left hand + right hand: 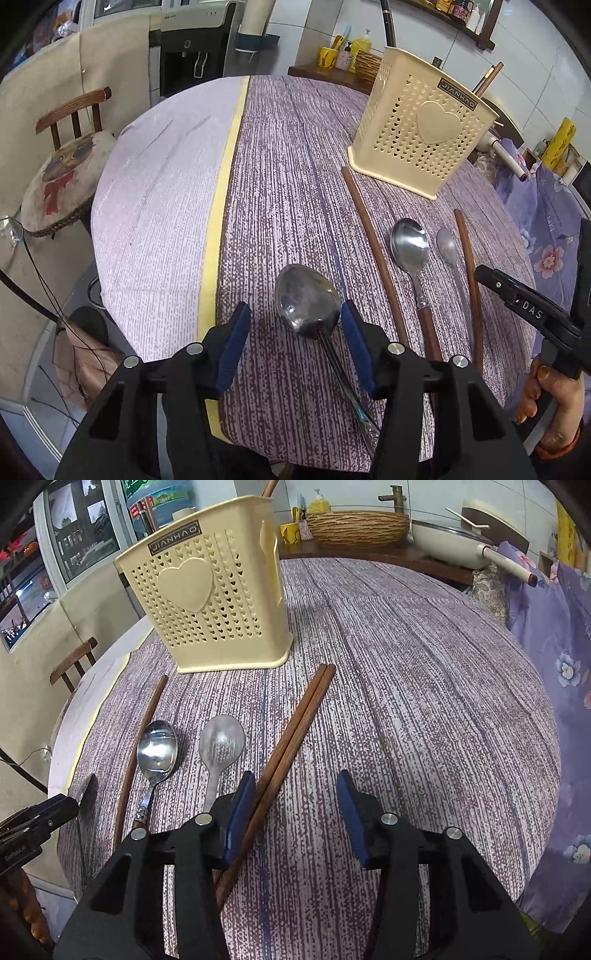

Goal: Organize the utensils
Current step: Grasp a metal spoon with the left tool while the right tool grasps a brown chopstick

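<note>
A cream perforated utensil holder (419, 131) with a heart on its side stands on the purple tablecloth; it also shows in the right wrist view (210, 594), with a chopstick standing in it. My left gripper (295, 328) is open, its blue pads either side of a large steel spoon (306, 301) lying on the cloth. To the right lie a single brown chopstick (373, 251), a wooden-handled spoon (410, 243) and a small grey spoon (448, 243). My right gripper (295, 805) is open, with a pair of brown chopsticks (295, 731) beside its left pad.
The round table (159, 184) has a pale cloth part on the left with a yellow stripe. A wooden chair (70, 118) with a cushion stands at the left. A counter (369, 552) with a woven basket, cups and a pan lies behind. A floral sheet (554, 664) hangs on the right.
</note>
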The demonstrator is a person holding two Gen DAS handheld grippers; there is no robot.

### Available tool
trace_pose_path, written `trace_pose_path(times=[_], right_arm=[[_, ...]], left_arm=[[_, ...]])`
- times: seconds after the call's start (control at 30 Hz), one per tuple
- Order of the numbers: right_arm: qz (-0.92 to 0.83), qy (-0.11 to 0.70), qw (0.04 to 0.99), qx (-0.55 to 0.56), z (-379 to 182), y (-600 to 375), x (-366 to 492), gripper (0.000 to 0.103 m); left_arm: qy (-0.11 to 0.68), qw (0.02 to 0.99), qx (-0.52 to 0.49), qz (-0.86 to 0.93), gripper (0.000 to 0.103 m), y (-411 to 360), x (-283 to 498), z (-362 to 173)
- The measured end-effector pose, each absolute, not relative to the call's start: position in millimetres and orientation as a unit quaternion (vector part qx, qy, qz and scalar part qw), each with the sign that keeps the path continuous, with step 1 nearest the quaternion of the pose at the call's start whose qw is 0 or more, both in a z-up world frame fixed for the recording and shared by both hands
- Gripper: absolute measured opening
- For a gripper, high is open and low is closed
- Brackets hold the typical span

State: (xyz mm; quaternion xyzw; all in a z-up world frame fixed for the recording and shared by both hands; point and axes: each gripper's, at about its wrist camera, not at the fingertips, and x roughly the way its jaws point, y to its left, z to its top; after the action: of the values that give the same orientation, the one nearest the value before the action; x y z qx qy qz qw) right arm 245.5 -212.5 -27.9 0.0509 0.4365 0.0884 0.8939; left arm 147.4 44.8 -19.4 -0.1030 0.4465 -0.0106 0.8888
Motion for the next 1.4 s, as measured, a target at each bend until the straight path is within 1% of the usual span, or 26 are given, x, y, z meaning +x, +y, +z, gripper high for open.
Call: trace_pose_path(times=[0.2,0.37,0.43,0.53,0.8,0.93,1.4], right_arm=[[0.083,0.443,0.890,0.064,-29,-217,255,0.039],[0.070,0.444,0.892,0.052,-29,-214,268,0.033],[0.061,0.445,0.892,0.050,-29,-216,275,0.027],[0.054,0.450,0.889,0.059,-28,-221,287,0.022],[0.045,0.456,0.887,0.063,-28,-225,307,0.021],[0.046,0.456,0.887,0.063,-27,-225,306,0.021],[0.047,0.456,0.885,0.081,-28,-230,314,0.021]], left_arm=[[0.443,0.892,-0.092,-0.013,0.051,39,151,-18],[0.434,0.898,-0.071,-0.021,0.051,23,156,-12],[0.429,0.901,-0.060,-0.024,0.051,17,157,-11],[0.424,0.904,-0.048,-0.031,0.050,8,161,-7],[0.423,0.903,-0.011,-0.070,0.050,-32,185,-3],[0.426,0.901,0.028,-0.071,0.050,-52,196,-9],[0.435,0.896,0.069,-0.064,0.050,-76,217,-22]])
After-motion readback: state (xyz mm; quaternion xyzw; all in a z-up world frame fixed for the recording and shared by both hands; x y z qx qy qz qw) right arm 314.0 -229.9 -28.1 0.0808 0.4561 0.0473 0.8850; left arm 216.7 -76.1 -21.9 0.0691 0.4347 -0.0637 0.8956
